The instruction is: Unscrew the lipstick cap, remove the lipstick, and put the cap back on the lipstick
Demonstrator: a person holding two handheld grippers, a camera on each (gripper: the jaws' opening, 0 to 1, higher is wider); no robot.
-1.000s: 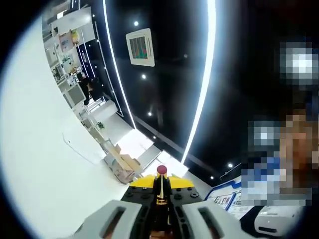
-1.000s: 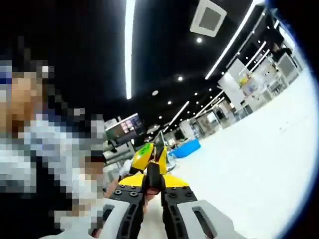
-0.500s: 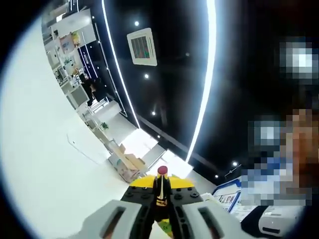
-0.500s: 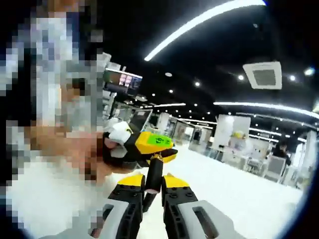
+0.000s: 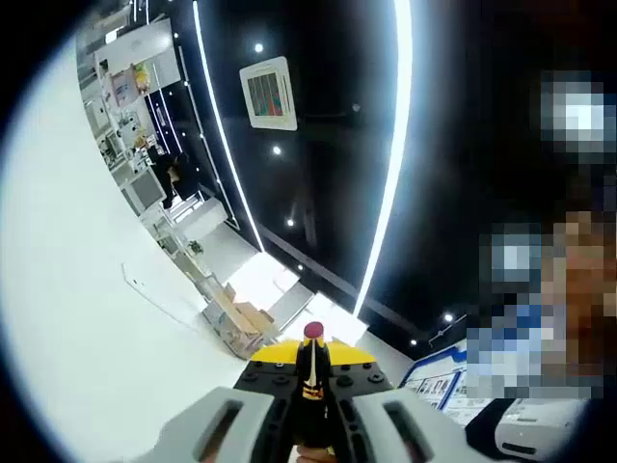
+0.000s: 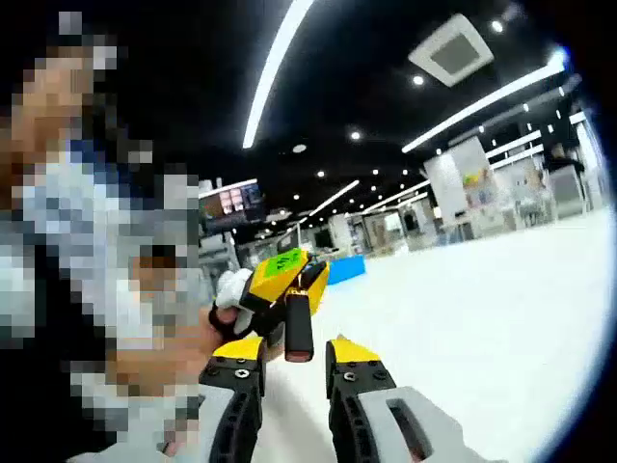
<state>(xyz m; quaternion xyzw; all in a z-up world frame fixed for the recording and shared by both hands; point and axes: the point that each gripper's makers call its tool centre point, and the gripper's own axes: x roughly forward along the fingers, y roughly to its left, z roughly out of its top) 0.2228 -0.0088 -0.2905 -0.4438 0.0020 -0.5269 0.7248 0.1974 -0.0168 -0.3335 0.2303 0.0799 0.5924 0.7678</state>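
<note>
A black lipstick tube (image 5: 311, 371) with a red end (image 5: 313, 331) stands between the jaws of my left gripper (image 5: 313, 355), which is shut on it. In the right gripper view the same tube (image 6: 299, 323) sticks out of the yellow left gripper (image 6: 305, 287), its reddish end pointing toward me. My right gripper (image 6: 294, 349) is open. Its two jaws stand on either side of the tube's end with a gap on each side, not touching it. I cannot tell whether the cap is on the tube.
A person's hand (image 6: 188, 347) holds the left gripper at the left of the right gripper view. A wide white surface (image 6: 482, 309) stretches to the right. A white box (image 5: 535, 429) lies at the lower right of the left gripper view. Overhead is a dark ceiling with light strips.
My right gripper, shut on the black tube half a second ago, has opened and let it go. The left gripper still holds the tube. The right view has swung.
</note>
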